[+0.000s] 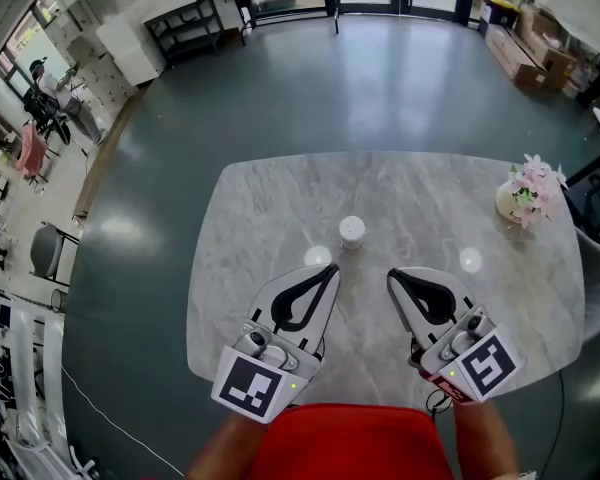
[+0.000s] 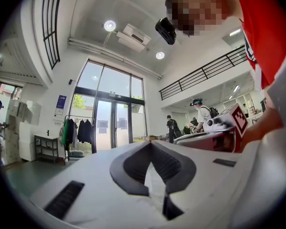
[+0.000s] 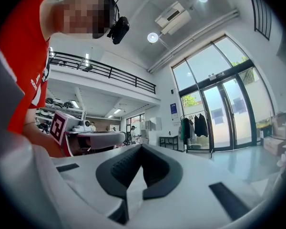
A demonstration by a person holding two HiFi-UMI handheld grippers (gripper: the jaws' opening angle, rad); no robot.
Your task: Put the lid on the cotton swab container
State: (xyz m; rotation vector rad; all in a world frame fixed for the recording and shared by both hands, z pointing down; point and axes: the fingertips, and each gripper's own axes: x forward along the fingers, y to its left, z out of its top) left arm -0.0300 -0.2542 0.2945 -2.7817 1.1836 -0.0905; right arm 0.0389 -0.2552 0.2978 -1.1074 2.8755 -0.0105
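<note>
Your left tongs (image 1: 331, 269) and right tongs (image 1: 391, 274), both pressed together and empty, flank the upright cotton swab container (image 1: 352, 231) standing just ahead, seemingly nearer the left.

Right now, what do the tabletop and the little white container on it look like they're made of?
The tabletop looks like polished marble or a marble-look slab: pale grey veining and bright glare spots from the lights. The white container is probably smooth plastic, plain and opaque, though it is too small to be sure.

One marble table (image 1: 270, 208); one cotton swab container (image 1: 352, 231); one flower pot (image 1: 527, 195); two grippers: left gripper (image 1: 331, 271), right gripper (image 1: 393, 276)
</note>
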